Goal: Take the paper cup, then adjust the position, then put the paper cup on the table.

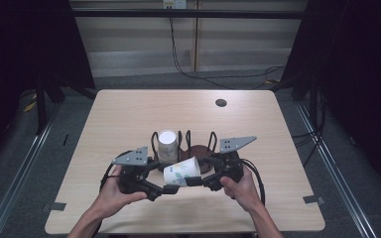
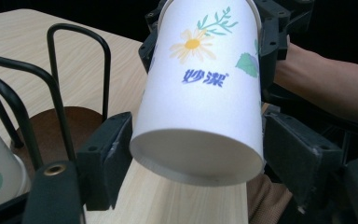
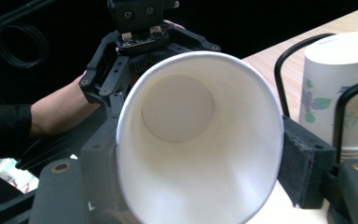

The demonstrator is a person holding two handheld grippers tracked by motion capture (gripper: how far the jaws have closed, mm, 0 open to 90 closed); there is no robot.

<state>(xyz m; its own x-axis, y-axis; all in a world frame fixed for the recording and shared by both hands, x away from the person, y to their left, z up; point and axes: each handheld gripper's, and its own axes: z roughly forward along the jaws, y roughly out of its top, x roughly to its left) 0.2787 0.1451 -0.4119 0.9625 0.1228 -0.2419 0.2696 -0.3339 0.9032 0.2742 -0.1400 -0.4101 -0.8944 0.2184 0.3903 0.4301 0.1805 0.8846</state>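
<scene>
The table (image 1: pixel 129 114) carries a black wire cup rack (image 1: pixel 183 141) with a round brown base, standing just beyond both tongs. One paper cup (image 1: pixel 167 145) sits upside down in the rack's left slot, held upright by the wire loops; judged from this, the rack serves as the storage point for cups.

A second paper cup (image 1: pixel 182 171), printed with a daisy and leaves, lies on its side in the air between the two tongs, clear of the table. Its open mouth faces the right tongs and its closed bottom faces the left tongs.

The right tongs (image 1: pixel 197 180) are closed on the cup near its rim: in the right gripper view the pads (image 3: pixel 303 163) press both sides of the mouth, which is squeezed slightly oval.

The left tongs (image 1: pixel 170 189) bracket the bottom end. In the left gripper view the pads (image 2: pixel 109 154) stand beside the base (image 2: pixel 198 158) with a thin gap on at least one side; whether they grip cannot be told. The arrangement suggests a transfer between hands, or a reorientation before racking.
</scene>
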